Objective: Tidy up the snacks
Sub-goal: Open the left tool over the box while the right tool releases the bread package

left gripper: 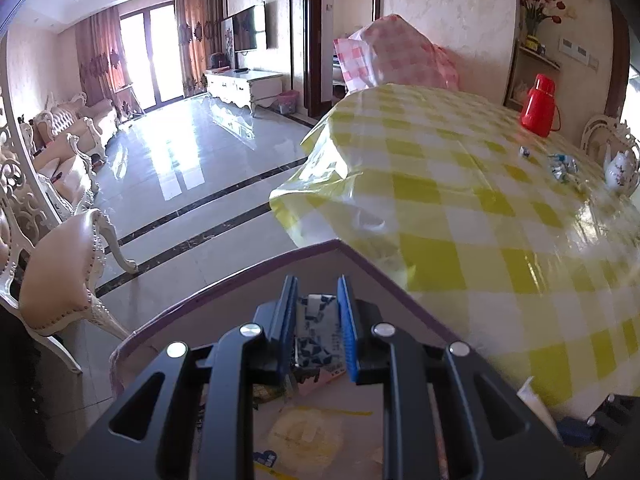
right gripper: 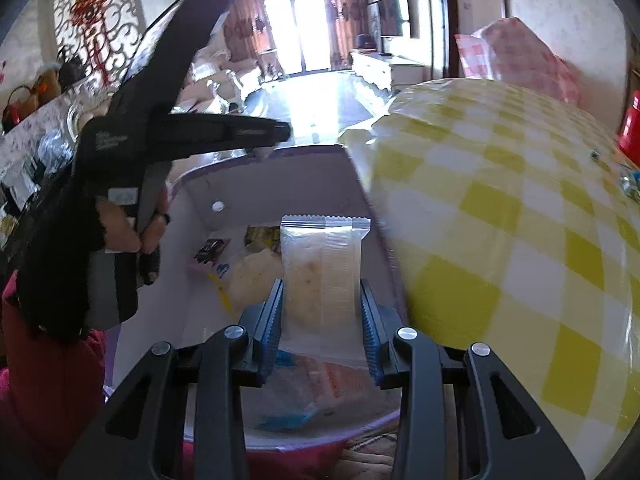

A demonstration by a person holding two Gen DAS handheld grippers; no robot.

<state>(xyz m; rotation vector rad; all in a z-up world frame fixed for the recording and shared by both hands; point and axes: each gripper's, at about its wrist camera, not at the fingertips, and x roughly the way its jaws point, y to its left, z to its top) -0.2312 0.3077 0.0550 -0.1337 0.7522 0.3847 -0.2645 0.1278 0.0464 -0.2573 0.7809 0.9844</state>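
Left gripper (left gripper: 317,312) pinching a small blue-and-white patterned snack packet (left gripper: 316,334) between blue ribbed pads (left gripper: 345,320), pointed down into a white box with purple rim (left gripper: 240,280). Packet upright between the pads, above the box interior. More wrapped snacks lying on the box floor below, including a pale yellow one (left gripper: 306,434); details blurred.

Right gripper (right gripper: 321,316) clamped on a clear-wrapped pale snack bar (right gripper: 322,272), crimped top edge up, pads pressing both long sides. Also held over the same purple-rimmed box (right gripper: 276,152), with loose snacks (right gripper: 256,268) on the bottom, near the far wall. Left hand (right gripper: 128,228) visible in right wrist view, gripping the black handle of the other gripper, at the box's left side; red sleeve (right gripper: 48,380) lower left.

Box sitting just beside a table under a yellow-and-white checked cloth (left gripper: 480,208). On the table, far end: red thermos (left gripper: 540,106), white teapot (left gripper: 620,168), a few small wrapped pieces (left gripper: 562,166) near the teapot. Pink checked cover (left gripper: 400,52) behind the table. Cream upholstered chair (left gripper: 60,272) to the left, glossy tiled floor (left gripper: 192,168) beyond.
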